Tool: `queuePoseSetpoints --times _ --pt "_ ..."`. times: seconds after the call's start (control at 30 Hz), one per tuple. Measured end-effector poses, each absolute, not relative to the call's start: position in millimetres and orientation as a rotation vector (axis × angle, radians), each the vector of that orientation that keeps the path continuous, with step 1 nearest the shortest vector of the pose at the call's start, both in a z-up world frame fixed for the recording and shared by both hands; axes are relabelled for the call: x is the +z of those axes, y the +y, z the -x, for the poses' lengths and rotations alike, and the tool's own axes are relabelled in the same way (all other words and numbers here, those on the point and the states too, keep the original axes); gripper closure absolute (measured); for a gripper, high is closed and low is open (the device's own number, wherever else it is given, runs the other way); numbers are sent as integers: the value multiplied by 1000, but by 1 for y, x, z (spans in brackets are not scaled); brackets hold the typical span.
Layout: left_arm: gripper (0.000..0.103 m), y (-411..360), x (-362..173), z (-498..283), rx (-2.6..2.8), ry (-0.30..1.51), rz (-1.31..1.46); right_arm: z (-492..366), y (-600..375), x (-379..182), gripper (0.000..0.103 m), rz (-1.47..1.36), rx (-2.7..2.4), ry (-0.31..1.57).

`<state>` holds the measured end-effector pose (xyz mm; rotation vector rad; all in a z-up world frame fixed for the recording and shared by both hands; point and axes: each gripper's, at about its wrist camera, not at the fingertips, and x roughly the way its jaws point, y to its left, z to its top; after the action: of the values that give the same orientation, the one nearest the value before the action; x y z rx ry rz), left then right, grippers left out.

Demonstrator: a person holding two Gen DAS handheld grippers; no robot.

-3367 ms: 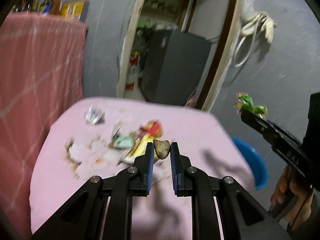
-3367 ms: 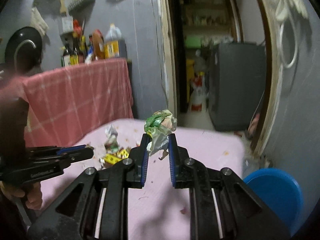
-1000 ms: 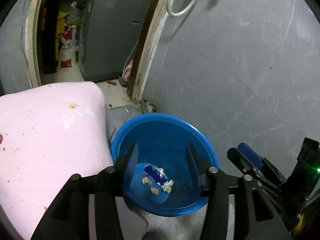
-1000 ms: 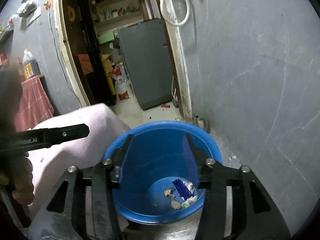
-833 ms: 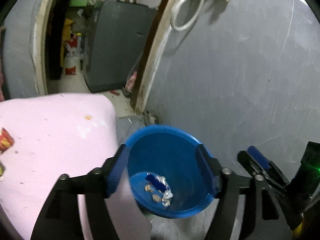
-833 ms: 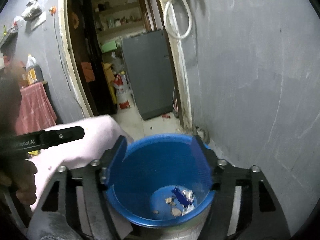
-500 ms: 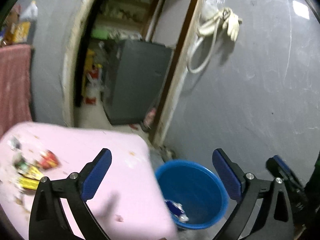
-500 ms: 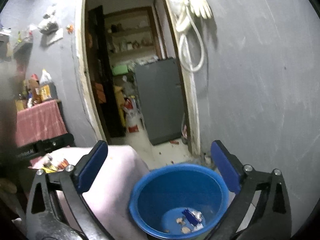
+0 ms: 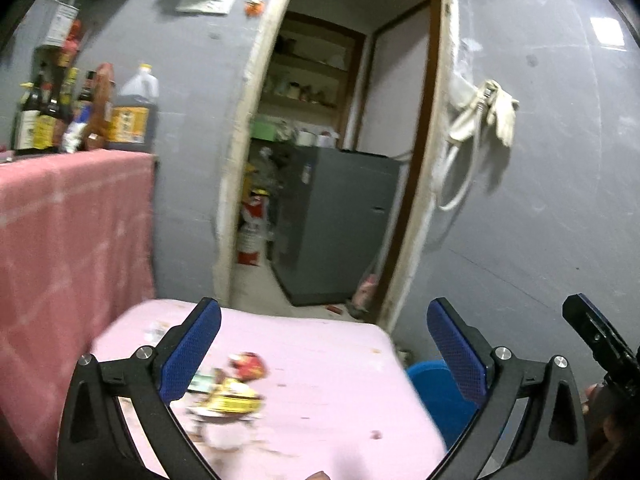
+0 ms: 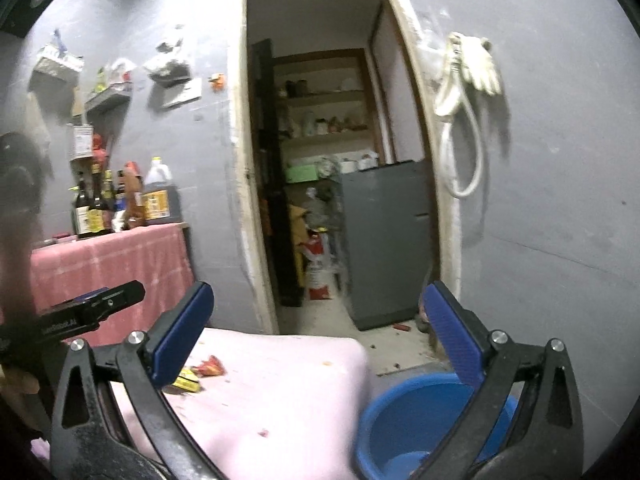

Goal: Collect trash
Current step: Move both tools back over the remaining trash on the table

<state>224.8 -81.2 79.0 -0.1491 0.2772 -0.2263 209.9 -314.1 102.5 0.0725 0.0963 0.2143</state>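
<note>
Trash (image 9: 234,394) is lying on the pink surface (image 9: 340,380); both hand-held grippers, left (image 9: 323,354) and right (image 10: 318,334), are standing spread, having just opened, gripping nothing.

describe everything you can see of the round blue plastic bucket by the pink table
The round blue plastic bucket stands upright and open-topped on the floor, hard against the corner of the pink-covered table and near the grey wall. Its smooth rim is partly hidden by a gripper finger. Small scraps lie blurred at its bottom. Nothing grips it.
</note>
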Motion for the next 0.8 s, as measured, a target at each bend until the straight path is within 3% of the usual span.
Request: queuePoseSetpoints --times 0.33,0.8 --pt "2 9 69 -213 -69 287 192 -234 -234 94 0 -40 349 140" --pt "2 65 0 -249 20 462 245 -289 -172 33 0 34 441 357"
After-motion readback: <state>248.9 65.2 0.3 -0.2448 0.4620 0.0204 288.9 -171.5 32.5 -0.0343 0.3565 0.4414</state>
